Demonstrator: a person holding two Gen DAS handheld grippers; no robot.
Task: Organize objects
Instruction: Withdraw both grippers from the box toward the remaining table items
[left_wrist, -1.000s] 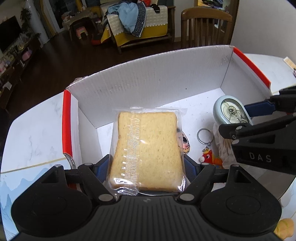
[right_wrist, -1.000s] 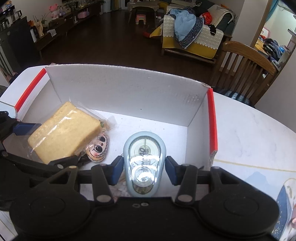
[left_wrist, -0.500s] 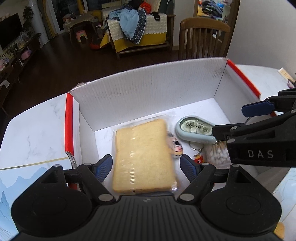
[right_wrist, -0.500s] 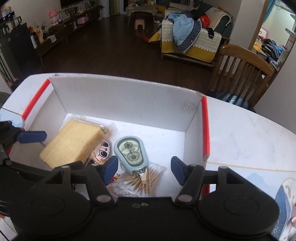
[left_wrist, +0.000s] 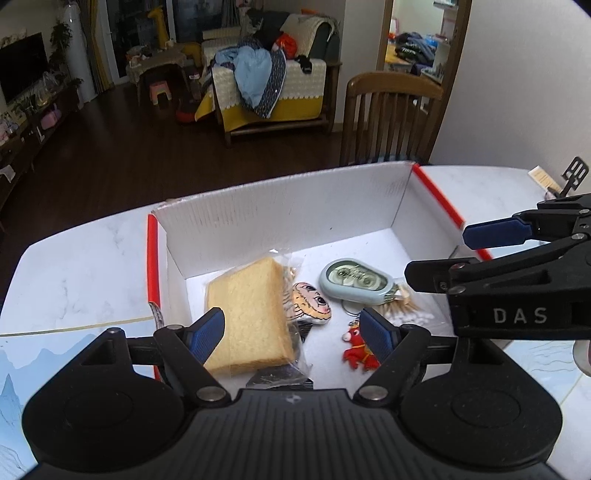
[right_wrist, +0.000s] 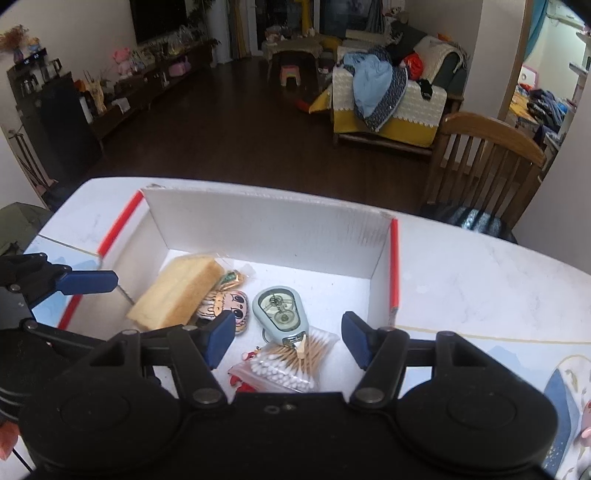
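Withdrawing: left claw (left_wrist: 291, 326) and right claw (right_wrist: 288, 338), both released and empty, should rise straight, clearing bread (left_wrist: 249, 317) and box (left_wrist: 280, 210).

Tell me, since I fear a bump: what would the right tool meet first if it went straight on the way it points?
Probably the bag of cotton swabs in the white box, just below the open right tool; depth is unclear.

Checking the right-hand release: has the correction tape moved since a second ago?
Yes. The correction tape left the right gripper, whose jaws just opened, and now lies on the box floor by the cotton swabs.
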